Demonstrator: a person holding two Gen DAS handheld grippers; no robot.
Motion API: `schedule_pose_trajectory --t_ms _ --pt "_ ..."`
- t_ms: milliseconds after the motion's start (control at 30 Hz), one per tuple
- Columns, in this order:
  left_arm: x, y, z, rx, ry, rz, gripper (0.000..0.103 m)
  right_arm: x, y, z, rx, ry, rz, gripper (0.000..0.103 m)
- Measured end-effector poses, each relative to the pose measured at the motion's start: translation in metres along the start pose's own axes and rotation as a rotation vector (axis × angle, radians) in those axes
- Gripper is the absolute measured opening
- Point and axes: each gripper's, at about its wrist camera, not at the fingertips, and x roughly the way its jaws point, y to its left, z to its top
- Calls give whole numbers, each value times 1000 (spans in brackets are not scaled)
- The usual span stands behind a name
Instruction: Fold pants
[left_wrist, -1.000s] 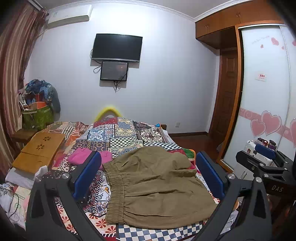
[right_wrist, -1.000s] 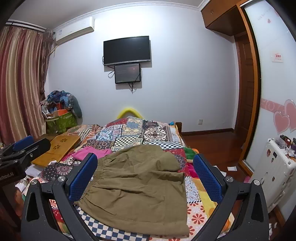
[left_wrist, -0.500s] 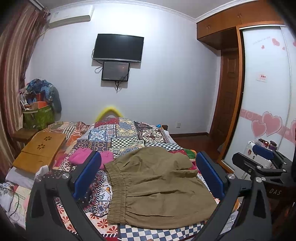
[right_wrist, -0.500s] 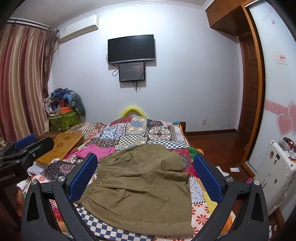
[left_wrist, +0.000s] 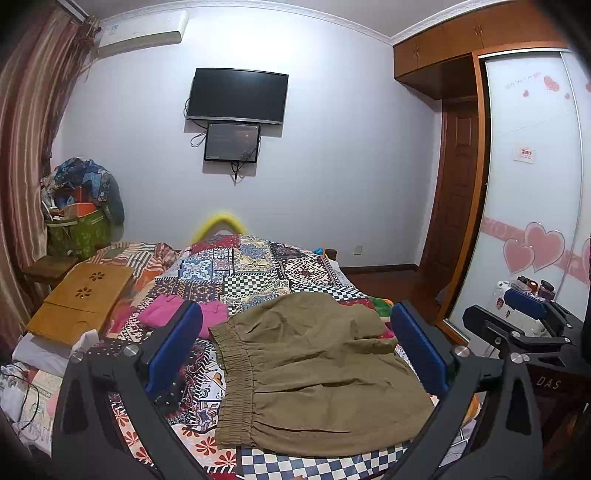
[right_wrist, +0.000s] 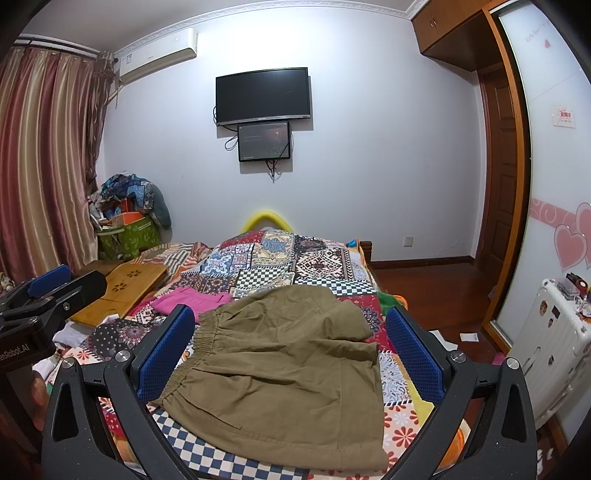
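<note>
Left claw (left_wrist: 295, 354): jaws spread wide, nothing between the blue pads, held above the near end of the bed.
Right claw (right_wrist: 290, 354): just as wide open and empty, also poised over the bed (its dark frame shows at the right edge of the left wrist view).
Pants (left_wrist: 314, 373): olive-brown, lying flat on the bed, partly folded, with an upper layer laid over the far part; the gathered elastic waistband faces left, the hem side faces right.
Bed (left_wrist: 255, 266): covered by a busy patchwork quilt with checks, florals and geometric squares; the pants sit on its near half, framed between each claw's pads in both views.
Pink garment (left_wrist: 173, 314): on the quilt just left of the waistband, partly behind the left claw's pad.
Wooden tray (left_wrist: 81, 299): light bamboo with flower cutouts, resting at the left side of the bed.
Television (left_wrist: 236, 96): dark screen on the far wall, a smaller screen hung directly under it.
Suitcase (right_wrist: 550, 343): white, stickered, standing on the floor right of the bed.
</note>
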Motion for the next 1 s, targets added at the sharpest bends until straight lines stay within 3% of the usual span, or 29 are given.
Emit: schedule_pose_trajectory --t_ms 1000 --pt "1 -3 6 1 -3 6 103 0 2 1 1 -2 -2 103"
